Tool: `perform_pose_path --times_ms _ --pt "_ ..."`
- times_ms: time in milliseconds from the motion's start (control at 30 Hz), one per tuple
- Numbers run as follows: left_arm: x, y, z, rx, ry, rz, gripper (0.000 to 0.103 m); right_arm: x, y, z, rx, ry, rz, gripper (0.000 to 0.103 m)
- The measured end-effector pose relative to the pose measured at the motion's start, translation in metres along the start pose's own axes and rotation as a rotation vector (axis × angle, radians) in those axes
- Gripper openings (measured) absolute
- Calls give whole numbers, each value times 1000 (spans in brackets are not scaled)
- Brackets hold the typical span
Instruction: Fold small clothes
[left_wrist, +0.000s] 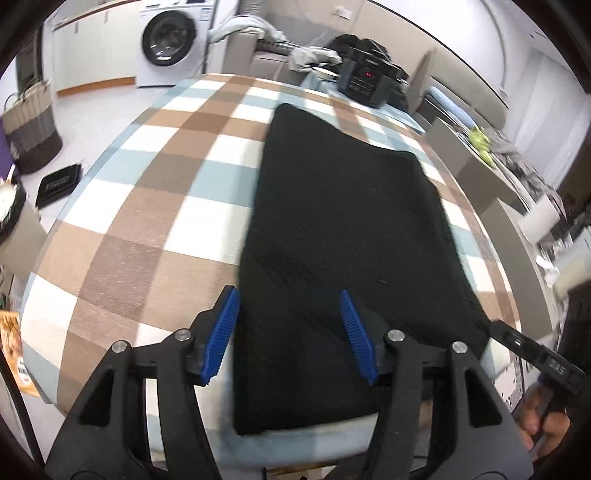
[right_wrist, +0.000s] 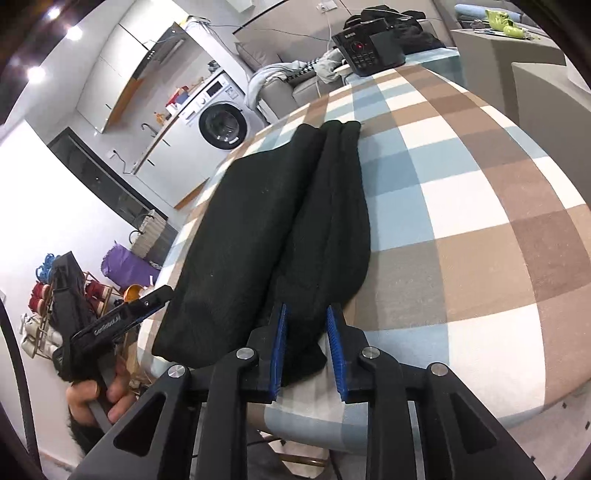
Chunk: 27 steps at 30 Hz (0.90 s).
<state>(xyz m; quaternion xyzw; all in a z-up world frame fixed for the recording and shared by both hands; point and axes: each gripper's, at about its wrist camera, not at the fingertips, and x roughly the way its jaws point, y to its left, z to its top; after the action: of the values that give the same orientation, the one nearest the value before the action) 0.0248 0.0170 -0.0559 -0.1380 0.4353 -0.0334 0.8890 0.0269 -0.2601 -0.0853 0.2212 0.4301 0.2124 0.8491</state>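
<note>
A black knitted garment (left_wrist: 343, 236) lies flat as a long folded rectangle on the checked tablecloth (left_wrist: 147, 206). My left gripper (left_wrist: 290, 295) is open, its blue pads wide apart above the garment's near end, holding nothing. In the right wrist view the same garment (right_wrist: 266, 221) shows stacked folds along its right side. My right gripper (right_wrist: 306, 309) is partly open, its blue pads on either side of the garment's near corner fold with gaps showing. The left gripper's body (right_wrist: 110, 325) and the hand holding it show at the lower left of the right wrist view.
A black appliance with a red light (left_wrist: 369, 79) stands at the table's far end, also in the right wrist view (right_wrist: 365, 48). A washing machine (left_wrist: 171, 38) and a sofa with clothes are behind. A woven basket (left_wrist: 31, 133) stands on the floor at left.
</note>
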Motion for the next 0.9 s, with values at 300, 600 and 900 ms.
perform_pose_path --times_ms 300,600,900 --pt "12 -108 -28 184 127 -186 54 4 -10 -7 36 29 76 18" --pt "32 -155 -47 288 172 -120 28 12 -19 -11 55 43 122 18" --pt "20 -153 -28 239 118 -198 2 30 -10 -12 -1 79 106 16"
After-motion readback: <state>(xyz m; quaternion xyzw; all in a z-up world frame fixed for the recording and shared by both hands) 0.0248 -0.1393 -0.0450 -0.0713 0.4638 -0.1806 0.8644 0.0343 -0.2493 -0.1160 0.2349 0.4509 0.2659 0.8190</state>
